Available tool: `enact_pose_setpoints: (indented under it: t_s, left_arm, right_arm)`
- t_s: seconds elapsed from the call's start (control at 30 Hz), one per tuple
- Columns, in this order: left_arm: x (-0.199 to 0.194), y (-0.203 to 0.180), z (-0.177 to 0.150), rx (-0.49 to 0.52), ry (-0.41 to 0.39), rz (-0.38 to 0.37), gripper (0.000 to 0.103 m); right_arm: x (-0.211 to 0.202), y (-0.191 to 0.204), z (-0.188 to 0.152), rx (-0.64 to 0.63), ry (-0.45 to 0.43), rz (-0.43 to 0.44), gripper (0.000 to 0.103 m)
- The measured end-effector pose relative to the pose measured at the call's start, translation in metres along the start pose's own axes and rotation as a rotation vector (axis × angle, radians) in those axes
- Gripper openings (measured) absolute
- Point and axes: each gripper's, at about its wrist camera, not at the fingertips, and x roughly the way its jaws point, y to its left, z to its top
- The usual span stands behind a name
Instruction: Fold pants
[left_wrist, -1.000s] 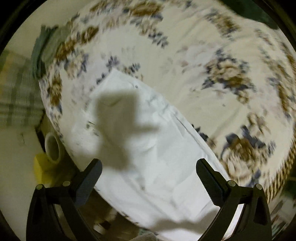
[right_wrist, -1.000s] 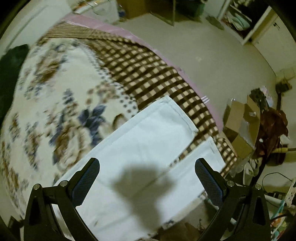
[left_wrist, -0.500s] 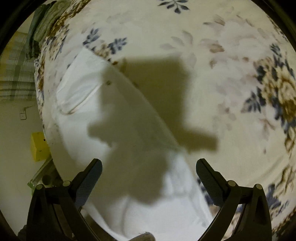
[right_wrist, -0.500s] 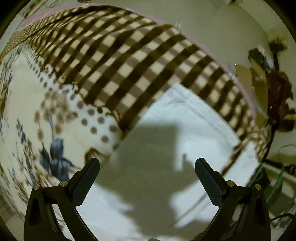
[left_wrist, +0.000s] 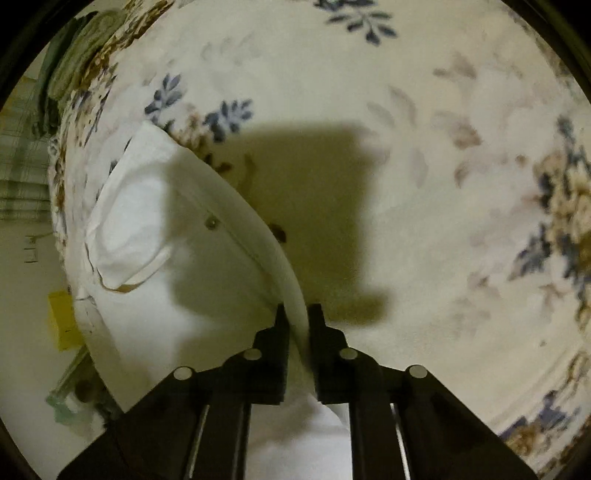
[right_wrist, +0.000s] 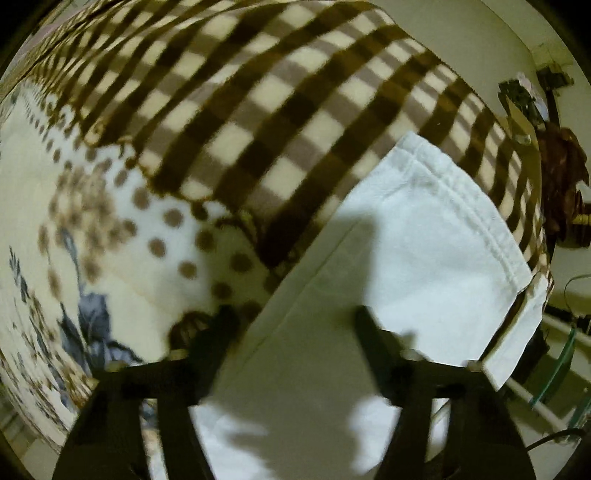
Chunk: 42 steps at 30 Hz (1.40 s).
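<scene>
White pants (left_wrist: 192, 266) lie on a flowered blanket (left_wrist: 424, 184). In the left wrist view the waist end shows, with a small button (left_wrist: 212, 222) and an out-turned pocket (left_wrist: 129, 236). My left gripper (left_wrist: 297, 317) is shut on the waistband edge. In the right wrist view a leg end with a stitched hem (right_wrist: 424, 236) lies over the blanket's brown checked border (right_wrist: 277, 122). My right gripper (right_wrist: 295, 321) hovers over the leg's left edge, jaws partly closed with a gap, nothing between them; the fingers are blurred.
The bed edge and floor lie to the left in the left wrist view, with a yellow object (left_wrist: 64, 321) below and folded green cloth (left_wrist: 70, 70) at the far corner. In the right wrist view, clutter and a brown garment (right_wrist: 561, 177) sit beyond the bed.
Both grippers came down close to the pants. The left gripper went from wide open to shut on the waistband edge. The right gripper's jaws narrowed over the leg end.
</scene>
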Motion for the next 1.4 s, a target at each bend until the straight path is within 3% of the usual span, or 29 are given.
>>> enact_pose_setpoints:
  t_s: [0.07,0.1,0.27,0.43,0.6,0.7,0.87,1.1,1.3,1.4]
  left_arm:
    - [-0.011,0.009,-0.004,0.005,-0.018,-0.045,0.005]
    - [-0.017,0.015,-0.006,0.009,-0.028,-0.067,0.005]
    - [-0.066,0.062,-0.025,0.014,-0.080,-0.251,0.004]
    - [-0.105,0.133,-0.055,0.032,-0.101,-0.421,0.003]
    - [-0.115,0.184,-0.093,0.096,-0.144,-0.494,0.003]
    - [-0.095,0.210,-0.117,0.129,-0.145,-0.461,0.003]
    - [-0.027,0.263,-0.150,0.125,-0.064,-0.389,0.003]
    - [0.068,0.291,-0.185,0.076,0.032,-0.250,0.003]
    - [0.076,0.286,-0.199,0.128,0.000,-0.218,0.004]
    - [0.066,0.284,-0.203,0.132,-0.008,-0.199,0.008]
  right_arm:
    - [-0.011,0.001,-0.007,-0.034,-0.047,-0.015,0.014]
    - [-0.018,0.000,-0.014,-0.048,-0.069,-0.017,0.009]
    - [-0.061,-0.014,-0.045,-0.098,-0.170,0.029,0.004]
    - [-0.116,-0.059,-0.095,-0.123,-0.262,0.099,0.004]
    - [-0.149,-0.123,-0.132,-0.139,-0.320,0.110,0.004]
    - [-0.143,-0.165,-0.150,-0.163,-0.340,0.094,0.004]
    - [-0.101,-0.233,-0.180,-0.148,-0.299,0.073,0.004]
    - [-0.026,-0.283,-0.193,-0.128,-0.242,0.033,0.004]
    - [0.009,-0.292,-0.186,-0.164,-0.214,0.043,0.004]
    - [0.029,-0.298,-0.180,-0.193,-0.126,0.059,0.006]
